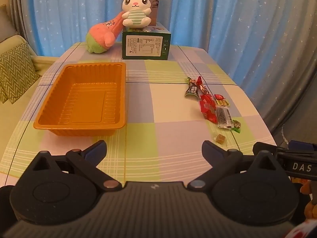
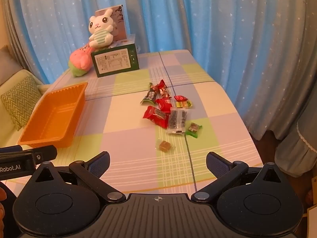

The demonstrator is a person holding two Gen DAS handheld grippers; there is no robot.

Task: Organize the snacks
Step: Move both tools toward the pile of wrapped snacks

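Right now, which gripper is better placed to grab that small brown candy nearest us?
Right. The brown candy lies just ahead of the open right gripper; it sits off to the side of the left gripper.

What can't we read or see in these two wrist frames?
- Snack pile, left wrist view: wrappers overlap, so no firm count; print too small.
- Green box, both views: label text too small to read.
- Upright box, left wrist view: plush rabbit covers most of its front.
- Sofa cushion, right wrist view: cut off by the frame edge.
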